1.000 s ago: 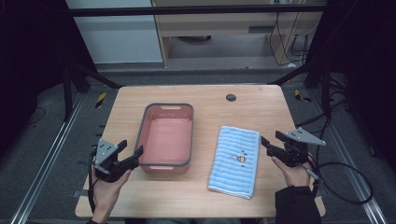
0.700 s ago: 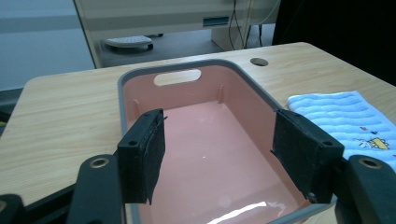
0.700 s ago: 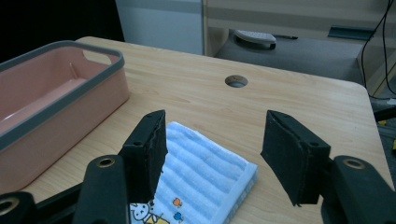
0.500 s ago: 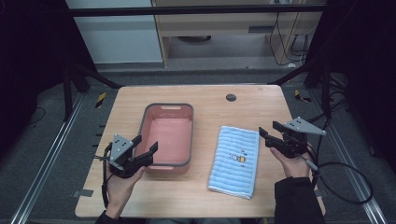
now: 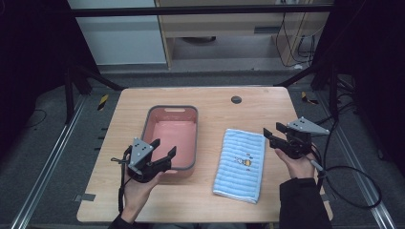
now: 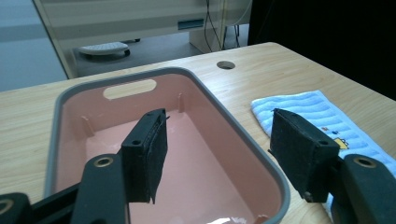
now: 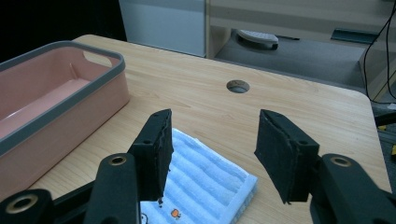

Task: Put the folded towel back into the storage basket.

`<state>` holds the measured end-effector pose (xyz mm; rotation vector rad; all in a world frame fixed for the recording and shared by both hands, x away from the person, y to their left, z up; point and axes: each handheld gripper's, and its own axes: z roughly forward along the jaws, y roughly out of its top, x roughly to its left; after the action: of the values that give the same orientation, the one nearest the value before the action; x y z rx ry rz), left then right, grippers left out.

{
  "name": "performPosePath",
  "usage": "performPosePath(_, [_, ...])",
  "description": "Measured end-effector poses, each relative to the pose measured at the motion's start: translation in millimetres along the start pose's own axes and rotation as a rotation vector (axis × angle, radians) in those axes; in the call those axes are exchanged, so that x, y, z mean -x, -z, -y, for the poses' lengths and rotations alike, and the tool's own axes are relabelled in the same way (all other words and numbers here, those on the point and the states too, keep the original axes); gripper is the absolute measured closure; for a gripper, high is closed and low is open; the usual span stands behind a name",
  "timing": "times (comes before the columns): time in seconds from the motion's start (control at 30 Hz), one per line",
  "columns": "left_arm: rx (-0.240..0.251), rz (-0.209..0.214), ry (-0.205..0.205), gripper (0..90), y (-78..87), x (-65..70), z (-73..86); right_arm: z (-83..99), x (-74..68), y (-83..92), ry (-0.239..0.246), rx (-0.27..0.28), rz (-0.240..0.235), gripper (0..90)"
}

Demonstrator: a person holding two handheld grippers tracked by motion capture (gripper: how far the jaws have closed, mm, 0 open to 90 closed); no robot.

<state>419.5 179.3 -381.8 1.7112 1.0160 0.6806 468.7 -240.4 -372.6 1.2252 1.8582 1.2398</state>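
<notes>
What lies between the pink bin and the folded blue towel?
Only bare wooden table separates the pink bin from the blue towel, seen in the high view.

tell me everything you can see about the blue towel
The blue towel is a folded rectangle of light blue ribbed terry cloth with a small cartoon print near its middle. It lies flat on the wooden table, right of the pink bin and apart from it. Nothing grips it; the right gripper is beside its far right corner, jaws open.
</notes>
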Motion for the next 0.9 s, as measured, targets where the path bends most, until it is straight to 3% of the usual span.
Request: performPosePath(0.9, [-0.051,0.117,-0.079,43.2,-37.2,54.8,4.6,2.3,11.7,-26.0,-0.012,-0.043,0.002,48.5])
